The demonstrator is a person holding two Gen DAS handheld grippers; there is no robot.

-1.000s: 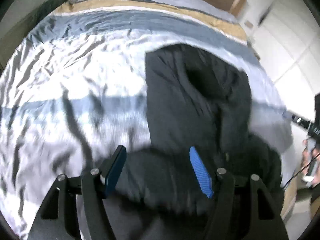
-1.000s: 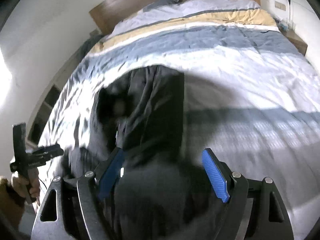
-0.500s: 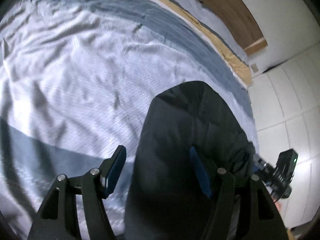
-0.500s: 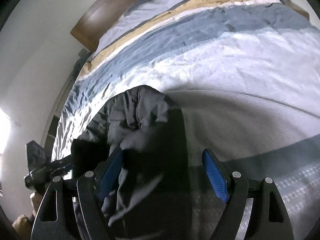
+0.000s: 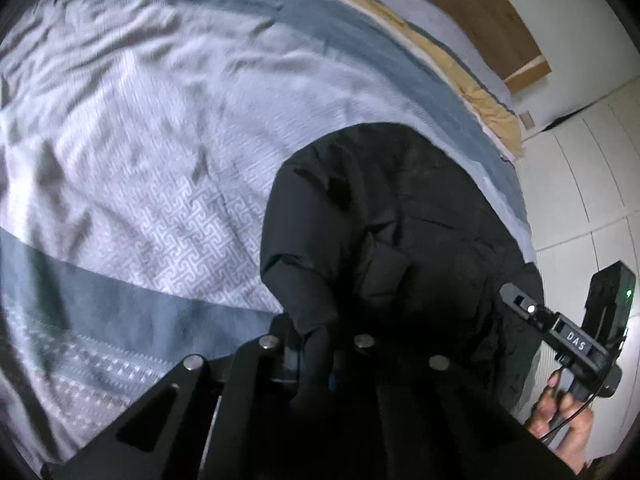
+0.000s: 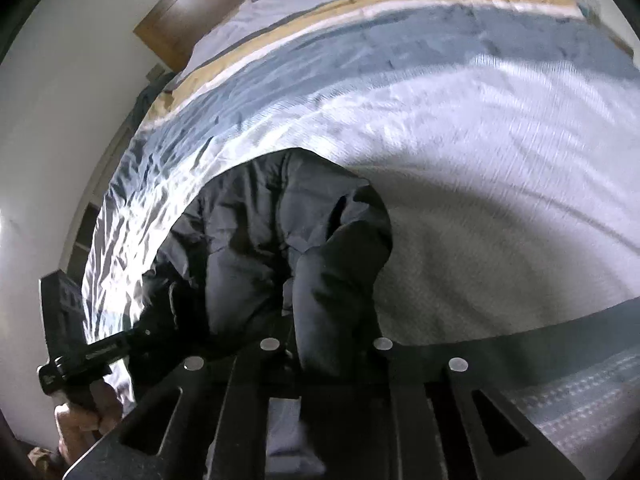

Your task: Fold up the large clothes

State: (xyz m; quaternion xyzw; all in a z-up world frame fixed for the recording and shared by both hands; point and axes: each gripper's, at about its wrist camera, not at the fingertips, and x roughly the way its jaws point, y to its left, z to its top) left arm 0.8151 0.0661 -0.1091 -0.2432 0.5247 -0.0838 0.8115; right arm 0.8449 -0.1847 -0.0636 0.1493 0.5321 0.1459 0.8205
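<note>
A large black padded jacket (image 5: 400,216) lies on the striped bed cover (image 5: 160,160). My left gripper (image 5: 314,354) is shut on a fold of the jacket at its near edge; the fabric bunches up between the fingers. In the right wrist view the same jacket (image 6: 256,232) lies on the bed cover (image 6: 480,160), and my right gripper (image 6: 326,354) is shut on another bunched fold of it at the near edge. The fingertips are mostly hidden by cloth. Each gripper shows in the other's view: the right gripper (image 5: 568,336), the left gripper (image 6: 92,354).
A wooden headboard (image 5: 480,12) stands at the far end of the bed, also seen in the right wrist view (image 6: 180,20). White wardrobe panels (image 5: 592,184) are to the right of the bed. A white wall (image 6: 52,120) runs along the bed's left side.
Both grippers were open above the jacket's near edge; now both have closed on folds of the jacket. Both cameras came lower and closer to the fabric.
</note>
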